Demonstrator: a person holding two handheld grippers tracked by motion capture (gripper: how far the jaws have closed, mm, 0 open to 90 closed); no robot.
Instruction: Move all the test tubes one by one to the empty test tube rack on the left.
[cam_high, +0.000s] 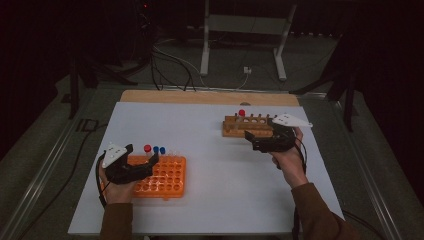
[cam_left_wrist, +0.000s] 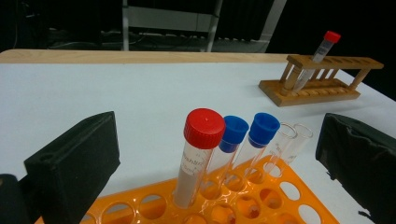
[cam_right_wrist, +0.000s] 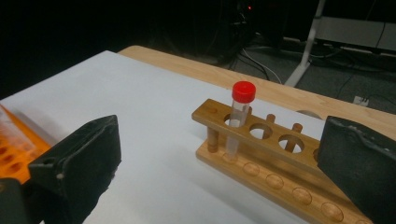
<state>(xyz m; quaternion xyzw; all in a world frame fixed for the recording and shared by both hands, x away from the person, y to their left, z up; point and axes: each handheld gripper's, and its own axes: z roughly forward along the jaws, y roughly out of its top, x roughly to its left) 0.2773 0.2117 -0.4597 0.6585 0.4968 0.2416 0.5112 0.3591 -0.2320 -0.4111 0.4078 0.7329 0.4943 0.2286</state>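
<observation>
The white bench (cam_high: 210, 165) carries two racks well apart: an orange rack (cam_high: 167, 176) near the person's left, and a wooden rack (cam_high: 245, 125) toward the far right. The work in hand looks like moving capped tubes from the orange rack to the wooden one, one at a time.

The left gripper (cam_high: 141, 159) hovers over the back edge of the orange rack, its fingers (cam_left_wrist: 74, 163) wide apart and touching nothing. Between them in the left gripper view stands a red-capped tube (cam_left_wrist: 198, 154), upright in its hole, with two blue-capped tubes (cam_left_wrist: 243, 135) just beside it and two uncapped ones behind. The right gripper (cam_high: 257, 137) sits at the near side of the wooden rack, its fingers (cam_right_wrist: 77, 156) also spread and empty; a second red-capped tube (cam_right_wrist: 239, 116) leans in the end hole of that rack.

To do the next pick well, I would centre the left fingers on the red-capped tube just below its cap, keeping the pads clear of the neighbouring blue cap, which stands very close. Close squarely, then lift straight up along the tube's axis so that the orange rack does not tip or drag. The right gripper is best kept away from the leaning tube.
</observation>
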